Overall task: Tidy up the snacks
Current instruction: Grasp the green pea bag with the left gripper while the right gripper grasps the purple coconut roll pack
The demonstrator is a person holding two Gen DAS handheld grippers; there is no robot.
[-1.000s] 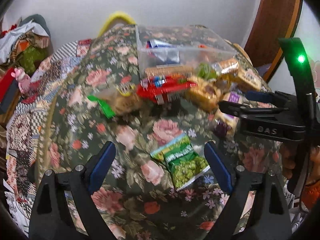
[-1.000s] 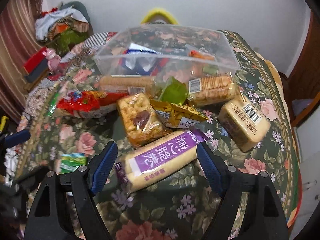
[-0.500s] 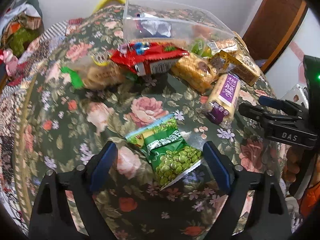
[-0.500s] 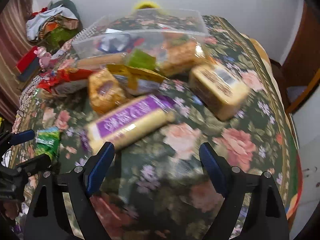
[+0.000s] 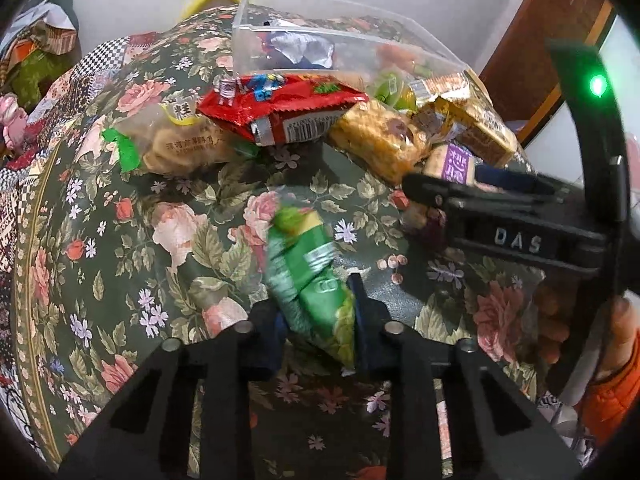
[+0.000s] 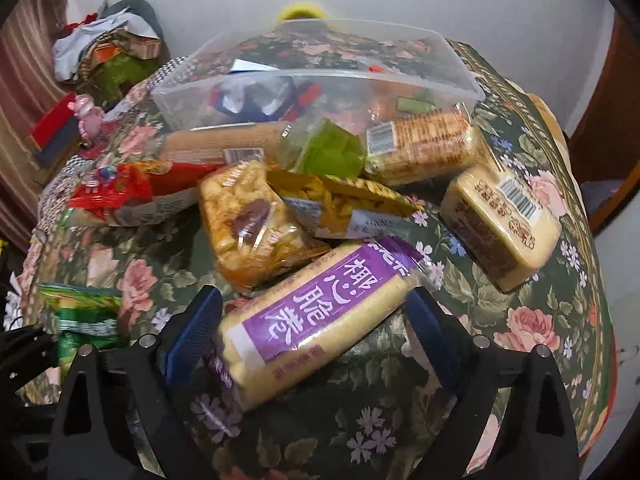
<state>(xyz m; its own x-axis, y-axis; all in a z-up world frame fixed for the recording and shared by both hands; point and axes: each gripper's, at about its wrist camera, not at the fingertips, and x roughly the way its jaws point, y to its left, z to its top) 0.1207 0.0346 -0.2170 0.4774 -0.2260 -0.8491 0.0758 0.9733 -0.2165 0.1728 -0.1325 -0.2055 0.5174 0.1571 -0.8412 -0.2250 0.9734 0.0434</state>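
Note:
My left gripper [image 5: 316,320] is shut on a green pea packet [image 5: 308,276], which stands crumpled between the blue pads just above the floral tablecloth [image 5: 132,248]. In the right wrist view the same packet [image 6: 80,316] shows at the lower left. My right gripper [image 6: 312,300] has its jaws opening. A long cracker roll with a purple label [image 6: 316,312] lies on the cloth between its fingers, and the pads do not press on it. A clear plastic box [image 6: 440,52] holding a few snacks stands at the back.
Loose snacks are heaped in front of the box: a red packet [image 5: 280,108], a golden cracker pack [image 6: 248,220], a yellow packet [image 6: 344,204], a beige block pack [image 6: 500,220], a biscuit bag [image 5: 180,144]. Clothes [image 6: 108,48] are piled far left. A hand in an orange sleeve [image 5: 612,380] holds the right gripper.
The left jaws have closed on the green packet, squeezing it from flat to upright. The right gripper has widened and come back down around the purple-labelled roll.

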